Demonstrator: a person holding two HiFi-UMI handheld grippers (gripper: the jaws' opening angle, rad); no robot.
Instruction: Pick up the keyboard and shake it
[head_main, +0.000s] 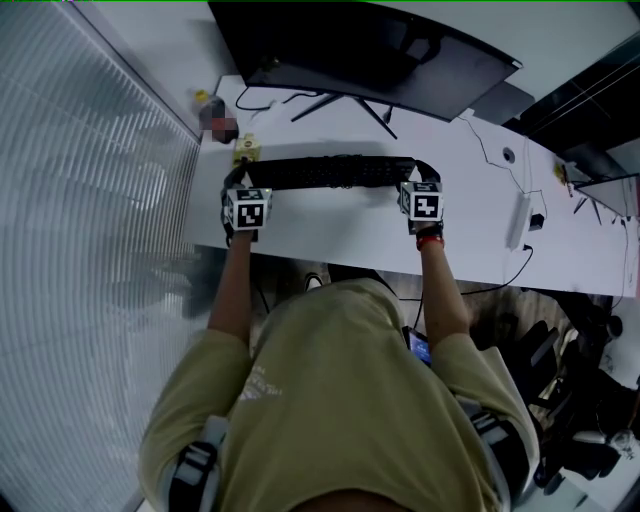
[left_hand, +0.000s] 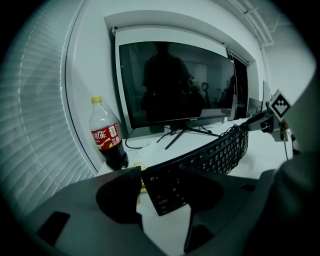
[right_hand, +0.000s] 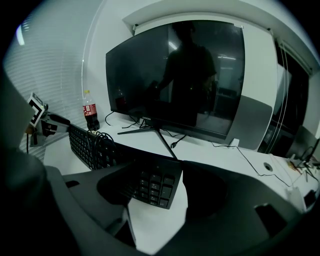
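Observation:
The black keyboard hangs lengthwise between my two grippers, over the white desk in front of the monitor. It is tilted, with its keys facing me. My left gripper is shut on its left end, and in the left gripper view that end sits between the jaws of the left gripper. My right gripper is shut on the right end. The number-pad end shows between the right gripper jaws, with a coiled cable lying on the keys.
A large dark monitor on a thin-legged stand sits just behind the keyboard. A cola bottle stands at the desk's far left corner beside the slatted blinds. A small yellow object lies near it. Cables and a white power strip lie to the right.

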